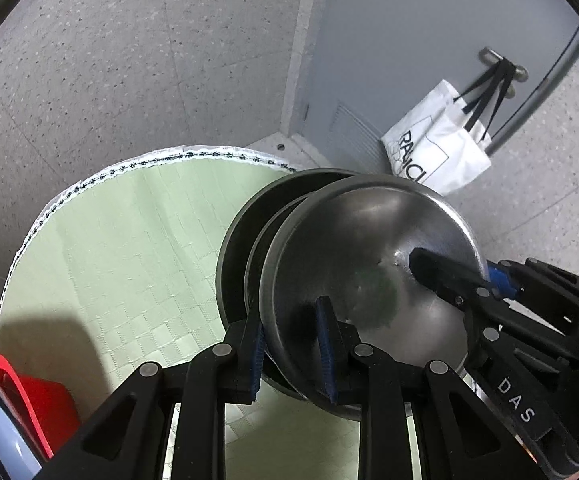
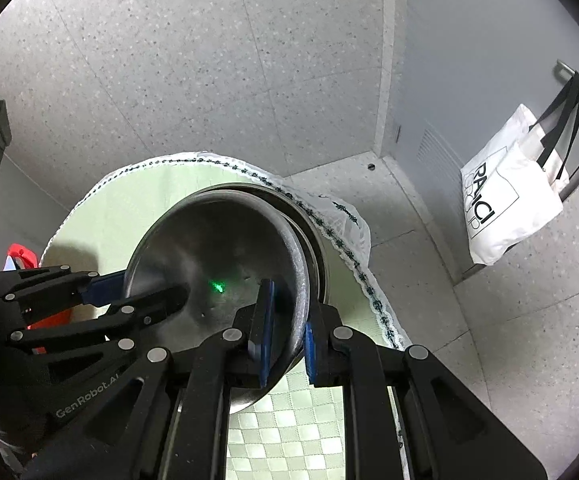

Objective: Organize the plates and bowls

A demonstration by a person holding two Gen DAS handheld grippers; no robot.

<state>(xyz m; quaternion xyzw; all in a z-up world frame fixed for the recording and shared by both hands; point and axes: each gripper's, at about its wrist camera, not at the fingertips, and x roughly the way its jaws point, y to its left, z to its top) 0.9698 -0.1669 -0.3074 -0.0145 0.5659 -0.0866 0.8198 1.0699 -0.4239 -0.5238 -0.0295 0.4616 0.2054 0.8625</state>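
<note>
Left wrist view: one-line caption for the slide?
Both grippers, left and right, clamp opposite rims of a steel bowl above stacked bowls on the green-clothed table.

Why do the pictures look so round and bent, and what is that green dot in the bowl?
Both wrist views use fisheye lenses: straight tile seams bow and the corners go black. In the right view the green dot is a small light reflection inside the shiny steel bowl. In the left view the bowl shows soft glare, and a dark shadow falls on the green cloth.

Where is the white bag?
The white bag hangs by black straps from the door handle at the right of both views, behind the table.
</note>
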